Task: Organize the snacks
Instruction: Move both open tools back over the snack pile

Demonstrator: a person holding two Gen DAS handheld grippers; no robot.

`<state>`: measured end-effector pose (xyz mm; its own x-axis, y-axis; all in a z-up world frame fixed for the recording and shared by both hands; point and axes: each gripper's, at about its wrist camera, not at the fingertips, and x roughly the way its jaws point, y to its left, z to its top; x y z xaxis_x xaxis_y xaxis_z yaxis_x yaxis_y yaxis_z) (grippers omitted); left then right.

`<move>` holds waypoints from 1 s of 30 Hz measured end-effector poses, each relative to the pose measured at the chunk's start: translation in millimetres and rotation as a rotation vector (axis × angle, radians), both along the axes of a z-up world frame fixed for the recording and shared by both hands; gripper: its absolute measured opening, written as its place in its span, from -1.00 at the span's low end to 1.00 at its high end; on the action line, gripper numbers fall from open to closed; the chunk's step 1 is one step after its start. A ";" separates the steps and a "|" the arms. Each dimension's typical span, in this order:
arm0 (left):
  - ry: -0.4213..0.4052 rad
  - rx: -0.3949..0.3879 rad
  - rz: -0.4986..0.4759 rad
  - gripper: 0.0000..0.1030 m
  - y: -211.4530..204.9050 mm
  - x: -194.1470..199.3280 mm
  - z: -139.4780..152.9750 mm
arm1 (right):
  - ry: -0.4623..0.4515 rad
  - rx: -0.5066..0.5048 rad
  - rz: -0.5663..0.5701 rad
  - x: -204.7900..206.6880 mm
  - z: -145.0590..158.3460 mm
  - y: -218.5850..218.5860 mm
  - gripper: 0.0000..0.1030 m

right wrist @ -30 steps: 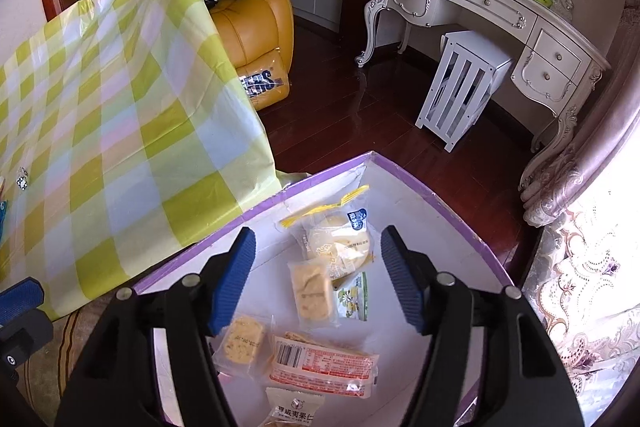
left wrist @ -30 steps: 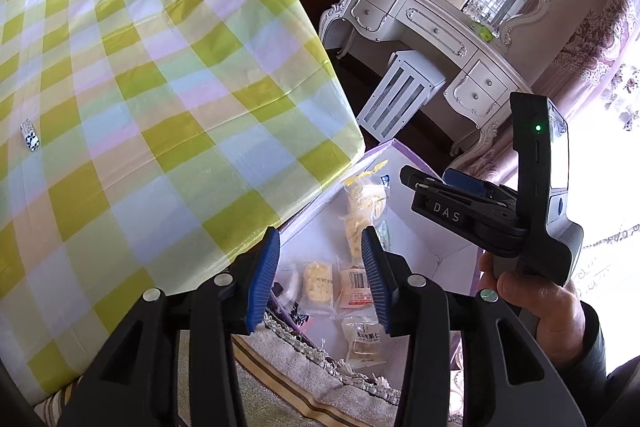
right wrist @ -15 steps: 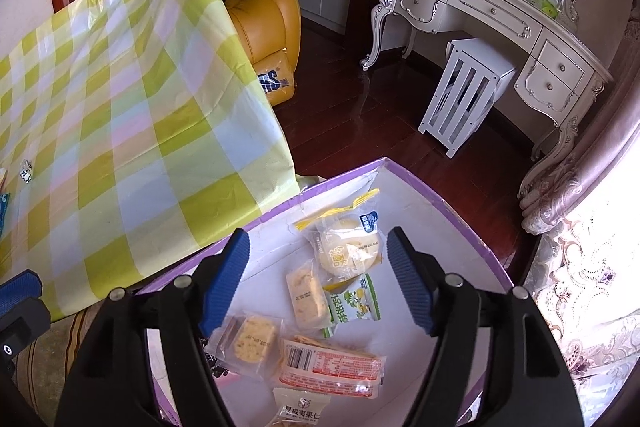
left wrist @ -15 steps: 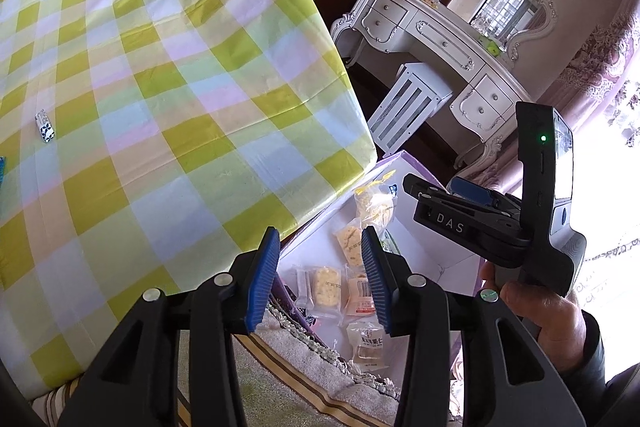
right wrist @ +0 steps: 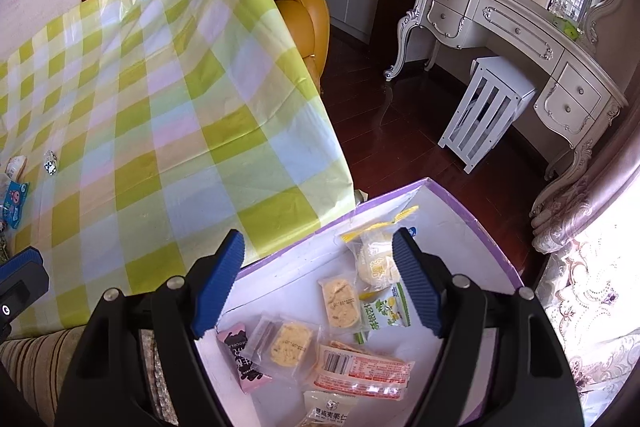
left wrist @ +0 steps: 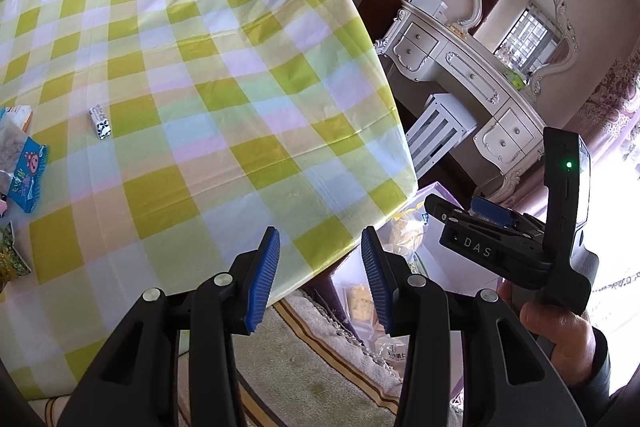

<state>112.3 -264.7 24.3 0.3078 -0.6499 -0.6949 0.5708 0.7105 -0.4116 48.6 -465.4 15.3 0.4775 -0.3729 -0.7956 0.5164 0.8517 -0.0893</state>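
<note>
Fingers, right gripper (right wrist: 318, 285): were opening, nothing between them, hanging above the snack packets (right wrist: 340, 301) in the purple-rimmed box (right wrist: 472, 223).
Fingers, left gripper (left wrist: 320, 275): narrow gap, empty, over the checked surface (left wrist: 192, 99) edge.
Packets' axes: mixed, lying flat; the barcode packet (right wrist: 360, 371) ran crosswise.
Foil sweet (left wrist: 99, 121): well apart, far along the surface.
Hand (left wrist: 560, 339): gripped the right gripper's handle, tilted downward.
</note>
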 end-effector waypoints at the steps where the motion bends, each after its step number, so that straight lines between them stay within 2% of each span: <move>1: -0.001 -0.003 0.011 -0.20 3.8 2.1 0.7 | 0.000 -0.001 0.007 2.0 0.8 3.3 0.48; 10: -0.030 -0.005 0.129 -0.20 46.2 20.6 6.5 | -0.026 0.025 0.083 24.8 6.2 43.6 0.48; 18: -0.049 -0.001 0.298 -0.20 107.1 46.9 10.2 | -0.069 0.042 0.185 59.2 11.6 100.3 0.49; 24: -0.069 -0.003 0.470 -0.14 170.9 72.5 15.7 | -0.095 0.037 0.250 88.2 14.3 137.0 0.49; 28: -0.048 0.001 0.615 -0.12 222.0 94.4 12.0 | -0.107 0.033 0.296 107.2 14.7 159.4 0.49; 30: -0.031 0.003 0.683 -0.01 246.3 104.8 8.1 | -0.108 0.035 0.316 116.3 13.6 168.6 0.49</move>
<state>217.1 -18.4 32.5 0.6682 -0.3007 -0.6805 0.0053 0.9166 -0.3999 164.9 -296.8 28.8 0.6473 -0.1666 -0.7438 0.2311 0.9728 -0.0167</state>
